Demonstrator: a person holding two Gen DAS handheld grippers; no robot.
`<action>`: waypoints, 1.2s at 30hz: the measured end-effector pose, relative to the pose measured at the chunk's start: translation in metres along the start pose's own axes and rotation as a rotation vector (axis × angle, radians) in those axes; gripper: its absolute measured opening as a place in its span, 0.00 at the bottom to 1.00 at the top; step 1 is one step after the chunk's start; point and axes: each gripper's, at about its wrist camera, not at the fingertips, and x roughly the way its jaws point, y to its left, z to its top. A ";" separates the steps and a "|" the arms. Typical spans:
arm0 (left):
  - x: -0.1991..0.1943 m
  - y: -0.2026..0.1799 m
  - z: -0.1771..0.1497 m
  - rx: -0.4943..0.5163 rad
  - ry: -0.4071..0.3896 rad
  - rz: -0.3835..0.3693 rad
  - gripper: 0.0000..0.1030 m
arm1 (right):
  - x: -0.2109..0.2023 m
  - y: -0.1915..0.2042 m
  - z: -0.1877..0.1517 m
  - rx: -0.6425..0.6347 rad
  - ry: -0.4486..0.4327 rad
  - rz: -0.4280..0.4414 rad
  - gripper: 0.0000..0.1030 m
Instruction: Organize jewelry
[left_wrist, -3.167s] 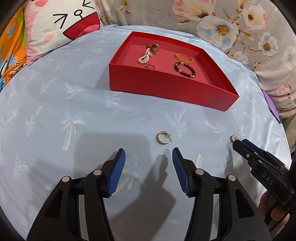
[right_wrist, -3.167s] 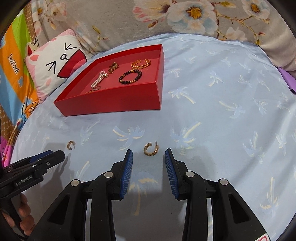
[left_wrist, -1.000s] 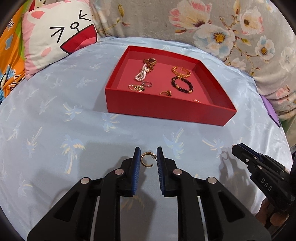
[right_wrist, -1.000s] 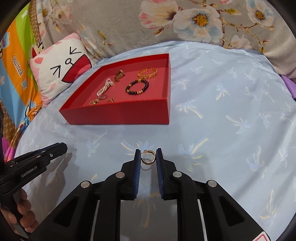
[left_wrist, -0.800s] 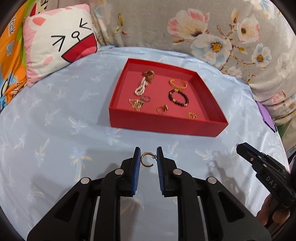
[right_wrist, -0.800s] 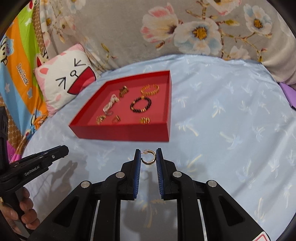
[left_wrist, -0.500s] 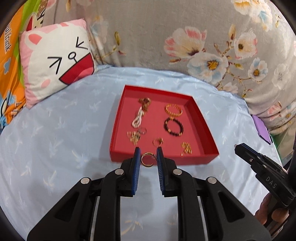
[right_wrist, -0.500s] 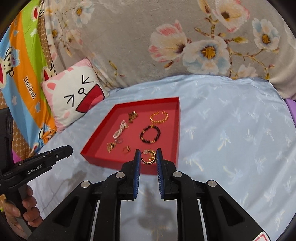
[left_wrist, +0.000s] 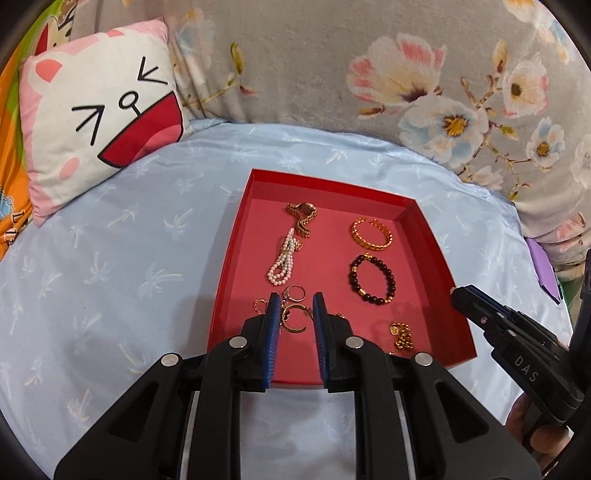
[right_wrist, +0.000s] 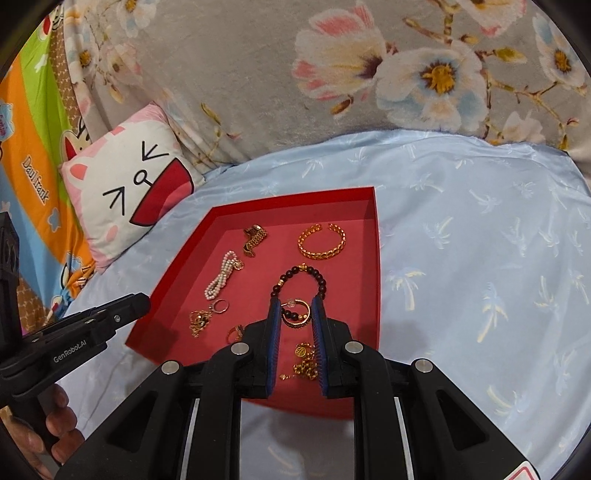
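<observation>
Here, each tool, the left tool (left_wrist: 294, 314) and the right tool (right_wrist: 294, 314), pinches a gold hoop earring (left_wrist: 294, 322) above the red tray (left_wrist: 439, 254) on the bed (left_wrist: 110, 258), poised for sorting beside the bracelets.

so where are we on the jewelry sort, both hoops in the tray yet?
Not yet. Already in the red tray: pearl strand, gold cuff, dark bead bracelet and small gold pieces. In hand: left gripper and right gripper each clamp a gold hoop earring above the tray floor. Left: release both. No loose jewelry shows on the blue sheet.
</observation>
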 end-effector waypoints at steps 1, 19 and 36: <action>0.007 0.001 -0.001 -0.004 0.011 0.001 0.17 | 0.007 -0.001 0.000 -0.003 0.009 -0.003 0.15; 0.040 -0.002 -0.007 0.010 0.058 0.007 0.18 | 0.046 -0.005 -0.005 -0.009 0.047 -0.022 0.16; -0.023 0.028 -0.006 -0.087 -0.057 0.024 0.50 | -0.034 -0.015 -0.022 0.040 -0.072 -0.062 0.37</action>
